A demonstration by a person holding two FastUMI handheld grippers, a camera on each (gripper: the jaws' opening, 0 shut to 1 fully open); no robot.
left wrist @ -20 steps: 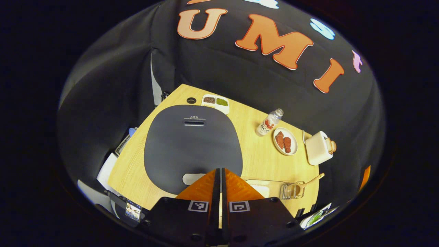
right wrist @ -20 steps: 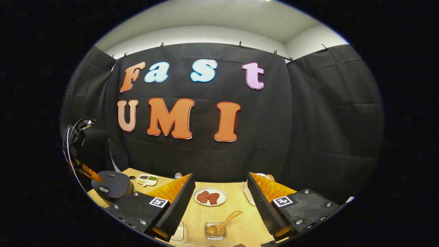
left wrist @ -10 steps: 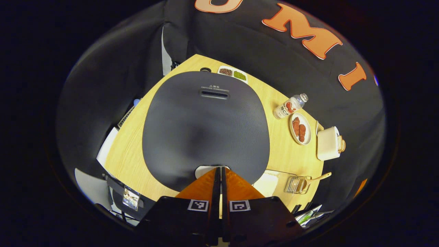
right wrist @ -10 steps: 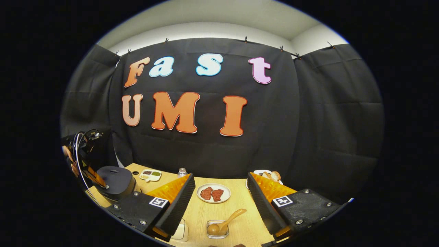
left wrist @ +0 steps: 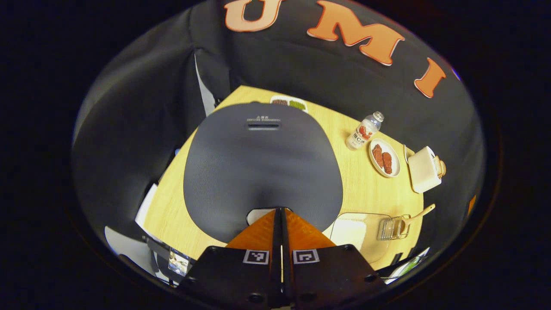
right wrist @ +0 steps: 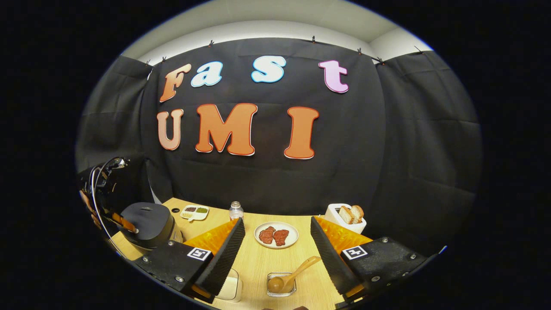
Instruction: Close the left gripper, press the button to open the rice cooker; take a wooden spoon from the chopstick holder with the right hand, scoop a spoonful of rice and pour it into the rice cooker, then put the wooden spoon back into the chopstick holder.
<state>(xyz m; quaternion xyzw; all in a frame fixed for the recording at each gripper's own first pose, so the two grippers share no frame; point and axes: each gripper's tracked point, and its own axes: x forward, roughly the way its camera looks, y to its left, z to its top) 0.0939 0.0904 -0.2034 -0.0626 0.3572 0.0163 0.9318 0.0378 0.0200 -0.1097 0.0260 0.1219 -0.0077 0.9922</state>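
The rice cooker [left wrist: 262,168] sits straight ahead of our left gripper [left wrist: 280,212], lid down; its jaws are pressed together, tips at the front button [left wrist: 258,214]; our right gripper [right wrist: 277,234], jaws spread, hovers above the wooden spoon [right wrist: 292,275].

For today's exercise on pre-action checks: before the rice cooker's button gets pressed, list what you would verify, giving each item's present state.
1. Left gripper jaws closed: ok.
2. Tips over the pale button at the lid's front edge: ok; contact cannot tell.
3. Rice cooker lid down: ok, not yet open.
4. Right gripper jaws open and holding nothing: ok.
5. Wooden spoon in the chopstick holder: ok.
6. Rice container beside the cooker: ok.
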